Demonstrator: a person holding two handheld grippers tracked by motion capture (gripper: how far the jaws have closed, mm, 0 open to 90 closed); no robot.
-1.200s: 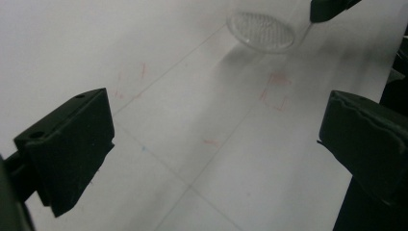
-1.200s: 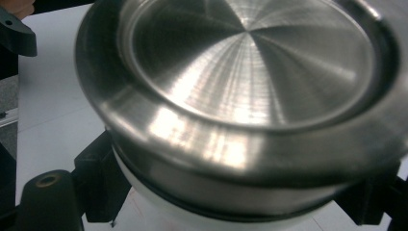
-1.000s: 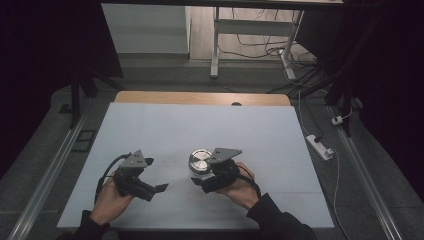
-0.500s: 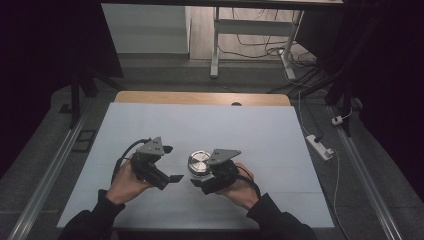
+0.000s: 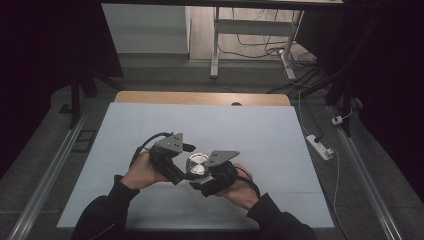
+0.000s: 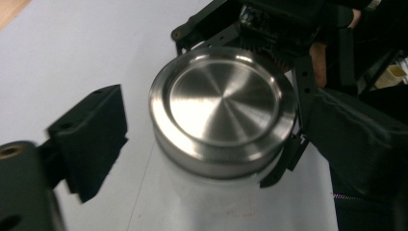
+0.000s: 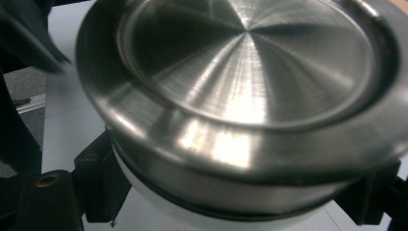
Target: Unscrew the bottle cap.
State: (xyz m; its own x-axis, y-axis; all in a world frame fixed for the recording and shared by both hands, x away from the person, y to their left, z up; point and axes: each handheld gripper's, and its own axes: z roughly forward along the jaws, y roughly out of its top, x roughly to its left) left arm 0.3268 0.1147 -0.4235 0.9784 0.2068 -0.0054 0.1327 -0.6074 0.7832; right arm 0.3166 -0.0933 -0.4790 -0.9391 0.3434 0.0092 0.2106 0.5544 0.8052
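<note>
Right gripper [image 5: 212, 176] clamps the white base of the jar [image 5: 198, 163] above the table [image 5: 280, 135]; steel lid [image 6: 222, 101] looks slick, rigid, so take its rim; left gripper [image 6: 202, 125] has just been closing around it, one jaw visibly apart; right gripper view reveals the seam under the lid

Your sleeves [image 5: 102, 215] are black. Each black gripper, left [image 5: 181, 172] and right [image 5: 199, 184], carries a grey three-cornered plate [image 5: 222, 157], a black cable [image 5: 145, 146] and brass screws [image 6: 8, 151].
</note>
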